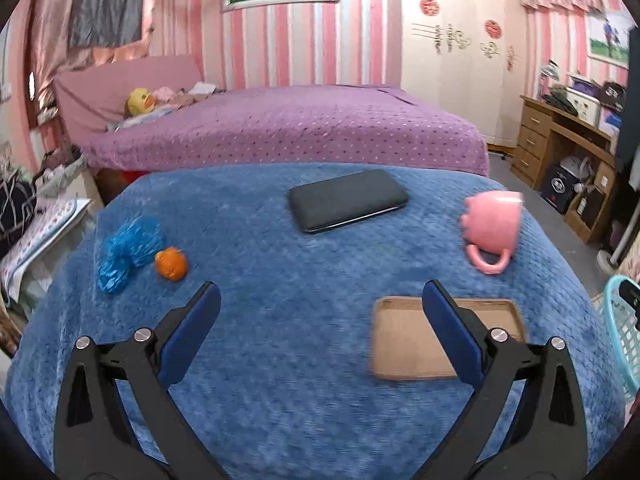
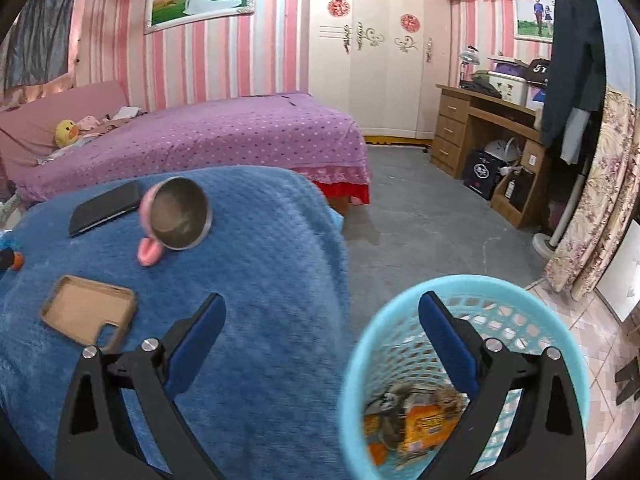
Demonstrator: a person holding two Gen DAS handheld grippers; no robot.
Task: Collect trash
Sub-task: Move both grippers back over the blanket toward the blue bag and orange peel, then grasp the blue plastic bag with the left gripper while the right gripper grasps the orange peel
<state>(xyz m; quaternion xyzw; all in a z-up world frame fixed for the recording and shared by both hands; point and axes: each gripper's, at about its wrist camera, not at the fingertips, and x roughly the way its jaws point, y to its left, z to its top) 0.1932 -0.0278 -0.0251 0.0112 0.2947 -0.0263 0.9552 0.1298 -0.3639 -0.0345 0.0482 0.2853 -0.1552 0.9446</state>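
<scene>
On the blue blanket-covered table (image 1: 280, 320), a crumpled blue plastic bag (image 1: 126, 252) and an orange peel (image 1: 172, 264) lie at the left. My left gripper (image 1: 320, 300) hovers open above the blanket, to the right of both, with nothing between its fingers. My right gripper (image 2: 322, 312) is open and empty over the table's right edge, its right finger above a light blue mesh basket (image 2: 540, 320) on the floor. Inside the basket lie an orange wrapper (image 2: 424, 424) and other crumpled scraps.
A black phone (image 1: 348, 200), a pink mug (image 1: 494, 228) on its side and a brown phone case (image 1: 408, 344) also lie on the blanket. A purple bed (image 1: 300, 128) stands behind the table, a wooden desk (image 2: 480, 136) at the right across grey floor.
</scene>
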